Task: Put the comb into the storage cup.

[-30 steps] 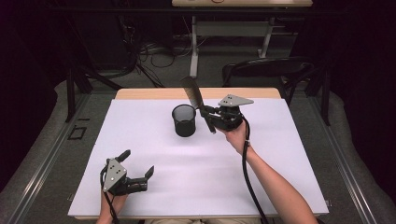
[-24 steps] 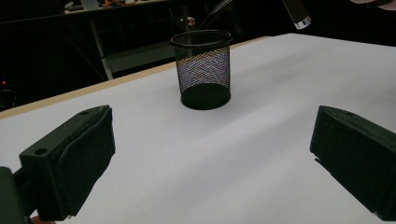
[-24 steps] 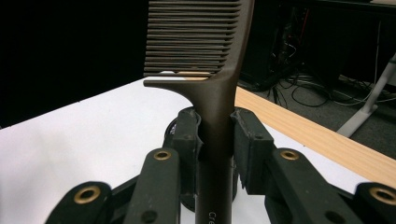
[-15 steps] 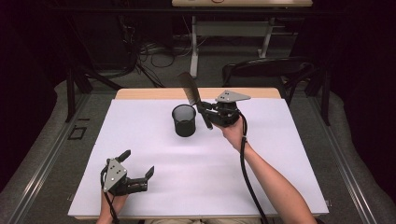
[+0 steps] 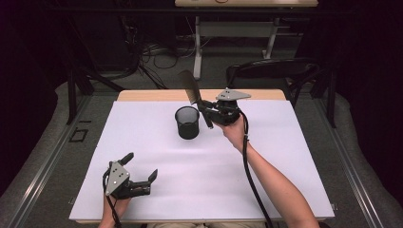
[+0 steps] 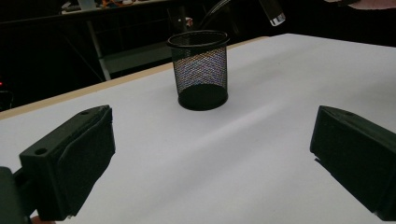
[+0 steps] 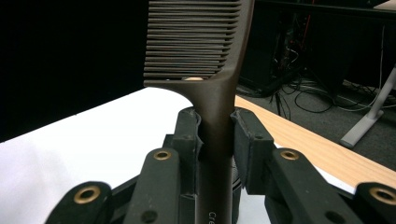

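Brown comb (image 7: 201, 60) clamped by handle in right gripper (image 5: 209, 110), held tilted above table, teeth end raised, just beside black mesh pen cup (image 5: 187, 122). Cup upright on white table sheet (image 5: 266, 166). Handle lettering partly readable: "Cre". Left gripper (image 5: 140, 167) near front edge, jaws spread, nothing between.

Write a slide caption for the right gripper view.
Right claw clamps a brown comb by its handle, teeth upward.

High overview; two close fingers-level views
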Demonstrator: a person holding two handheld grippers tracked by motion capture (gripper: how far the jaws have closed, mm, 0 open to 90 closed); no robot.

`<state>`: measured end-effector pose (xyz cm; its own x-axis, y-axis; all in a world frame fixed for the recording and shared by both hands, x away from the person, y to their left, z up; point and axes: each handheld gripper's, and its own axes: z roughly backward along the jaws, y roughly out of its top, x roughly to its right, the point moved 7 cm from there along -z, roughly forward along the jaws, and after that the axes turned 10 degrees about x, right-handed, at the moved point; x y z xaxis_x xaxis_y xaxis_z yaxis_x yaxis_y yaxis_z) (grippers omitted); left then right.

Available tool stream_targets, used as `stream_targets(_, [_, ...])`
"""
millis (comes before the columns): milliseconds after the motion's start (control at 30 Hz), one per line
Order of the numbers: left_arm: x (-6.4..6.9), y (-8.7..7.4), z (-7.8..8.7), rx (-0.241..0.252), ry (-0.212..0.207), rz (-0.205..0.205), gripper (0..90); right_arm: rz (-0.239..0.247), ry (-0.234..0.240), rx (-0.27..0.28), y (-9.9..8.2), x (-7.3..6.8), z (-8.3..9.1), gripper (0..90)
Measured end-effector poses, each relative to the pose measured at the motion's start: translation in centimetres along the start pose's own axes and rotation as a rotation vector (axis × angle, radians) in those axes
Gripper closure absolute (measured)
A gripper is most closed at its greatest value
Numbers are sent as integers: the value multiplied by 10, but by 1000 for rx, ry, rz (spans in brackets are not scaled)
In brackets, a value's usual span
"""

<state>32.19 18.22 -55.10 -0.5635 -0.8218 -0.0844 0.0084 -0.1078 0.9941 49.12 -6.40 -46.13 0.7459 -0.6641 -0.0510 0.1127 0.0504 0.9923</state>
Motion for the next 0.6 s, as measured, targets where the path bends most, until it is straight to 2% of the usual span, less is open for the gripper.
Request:
stream_targets(433, [0,0,0,1,2,1,1,11,-9,23,7,2,-10,729])
stream_targets(600, [0,0,0,0,1,-1,1,0,-17,35,8,4,-14,729])
